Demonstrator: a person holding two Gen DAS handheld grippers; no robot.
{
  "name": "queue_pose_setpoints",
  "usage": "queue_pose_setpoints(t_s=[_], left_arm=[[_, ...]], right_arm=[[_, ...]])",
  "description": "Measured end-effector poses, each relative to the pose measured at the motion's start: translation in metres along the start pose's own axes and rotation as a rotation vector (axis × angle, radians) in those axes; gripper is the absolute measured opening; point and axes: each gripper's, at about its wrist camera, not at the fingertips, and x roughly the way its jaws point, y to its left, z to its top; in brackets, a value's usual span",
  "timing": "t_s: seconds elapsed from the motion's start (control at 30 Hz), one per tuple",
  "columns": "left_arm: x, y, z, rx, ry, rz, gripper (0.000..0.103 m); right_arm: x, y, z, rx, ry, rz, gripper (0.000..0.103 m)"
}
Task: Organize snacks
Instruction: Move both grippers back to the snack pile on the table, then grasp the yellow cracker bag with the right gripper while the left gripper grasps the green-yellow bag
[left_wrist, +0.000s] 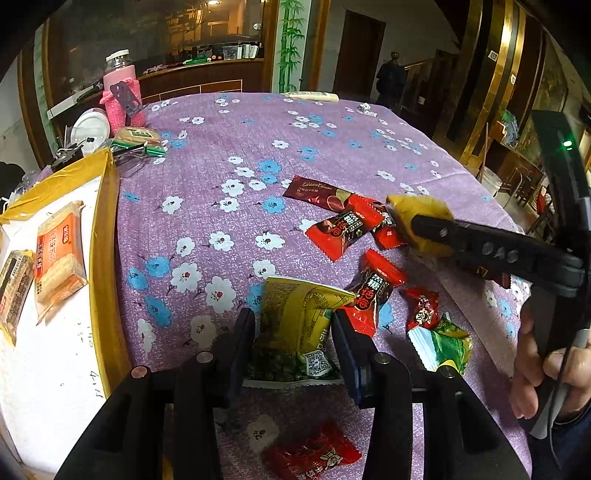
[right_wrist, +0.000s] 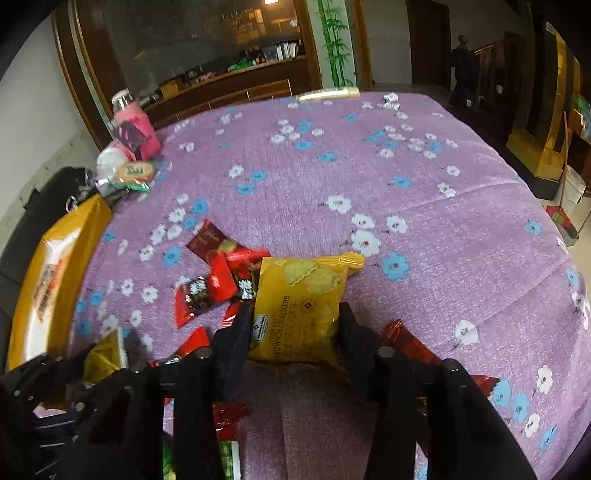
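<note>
The left tool (left_wrist: 293, 354) has its two dark fingers pressed against the sides of a yellow-and-green plastic packet of green peas (left_wrist: 295, 332), which sits between them above the purple flowered cloth covering the bench (left_wrist: 332, 147). Just under that tool lies a crinkled red sweet wrapper (left_wrist: 314, 456), and off its right finger rest a green-and-white sachet (left_wrist: 441, 349) and a small red sweet (left_wrist: 423, 308). The right tool (right_wrist: 293, 332) is likewise clamped, its fingers squeezing a yellow foil bag of sandwich crackers (right_wrist: 303, 306) that stands up between them. Just beyond and to the left of the right tool is a loose heap of red-and-black candy packets (right_wrist: 207, 291), with a dark maroon chocolate bar wrapper (right_wrist: 207, 240) at its far edge. Well off to the left of the left tool sits a white tray with a yellow taped rim (left_wrist: 105, 229), holding an orange cracker pack (left_wrist: 59, 254) and a brown-wrapped bar (left_wrist: 14, 288) beside it. Farther along the left side stands a jar in a pink knitted sleeve (left_wrist: 123, 92), with a white lid (left_wrist: 90, 129) and a green biscuit pack (left_wrist: 136, 136) near it. At the far edge of the bench lies a pale, flat remote-like object (right_wrist: 328, 94).
</note>
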Motion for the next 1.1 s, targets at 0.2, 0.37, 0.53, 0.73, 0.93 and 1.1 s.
queue_pose_setpoints(t_s=[0.2, 0.37, 0.53, 0.73, 0.93, 1.1], left_arm=[[-0.002, 0.001, 0.0, -0.01, -0.015, -0.001, 0.045], [-0.003, 0.003, 0.0, -0.014, -0.025, 0.013, 0.045], [-0.004, 0.004, 0.001, -0.018, -0.034, 0.02, 0.045], [-0.009, 0.006, 0.002, -0.019, -0.062, 0.045, 0.045], [-0.011, 0.006, 0.002, -0.019, -0.083, 0.065, 0.045], [-0.014, 0.006, 0.002, -0.021, -0.095, 0.072, 0.045]], right_arm=[[-0.023, 0.016, -0.001, -0.033, -0.087, 0.113, 0.044], [-0.021, 0.037, -0.007, -0.1, -0.067, 0.147, 0.043], [-0.022, 0.042, -0.009, -0.116, -0.068, 0.16, 0.043], [-0.023, 0.039, -0.009, -0.109, -0.074, 0.168, 0.043], [-0.026, 0.041, -0.01, -0.126, -0.088, 0.168, 0.043], [-0.027, 0.045, -0.011, -0.14, -0.094, 0.168, 0.043]])
